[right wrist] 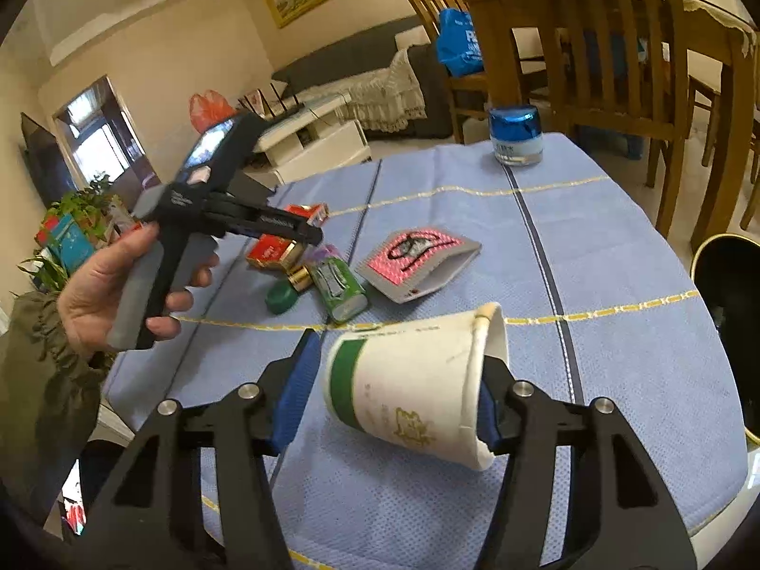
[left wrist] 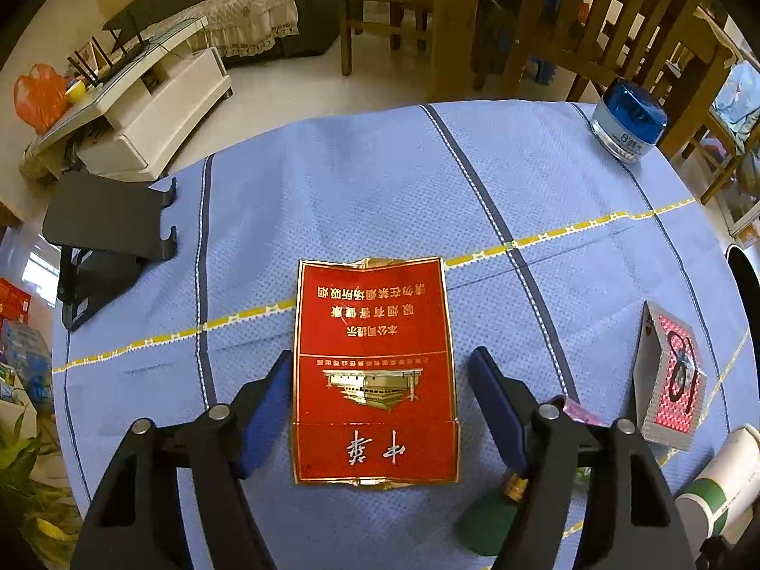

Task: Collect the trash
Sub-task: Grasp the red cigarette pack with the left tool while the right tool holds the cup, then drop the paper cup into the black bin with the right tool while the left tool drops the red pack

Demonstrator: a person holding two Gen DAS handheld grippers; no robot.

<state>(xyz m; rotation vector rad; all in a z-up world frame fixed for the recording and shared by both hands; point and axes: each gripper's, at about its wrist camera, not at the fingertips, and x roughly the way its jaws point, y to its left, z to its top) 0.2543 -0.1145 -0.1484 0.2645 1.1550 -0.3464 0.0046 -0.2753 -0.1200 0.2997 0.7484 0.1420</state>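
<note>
A flattened red cigarette pack [left wrist: 375,370] lies on the blue tablecloth [left wrist: 356,190]. My left gripper [left wrist: 382,365] is open, its blue-padded fingers to either side of the pack, just above it. In the right wrist view a white paper cup with a green band [right wrist: 408,380] lies on its side between my right gripper's open fingers [right wrist: 396,365], the right pad against its rim. The left gripper [right wrist: 285,230] shows there too, over a red pack [right wrist: 273,251]. A green bottle [right wrist: 335,285] and green cap [right wrist: 280,297] lie beside it.
A deck of playing cards [right wrist: 418,256] lies mid-table. A blue-lidded jar [right wrist: 515,137] stands at the far edge. A black tablet stand [left wrist: 109,232] sits at the left. Wooden chairs [right wrist: 617,47] stand behind. A black bin [right wrist: 731,304] is at the right edge.
</note>
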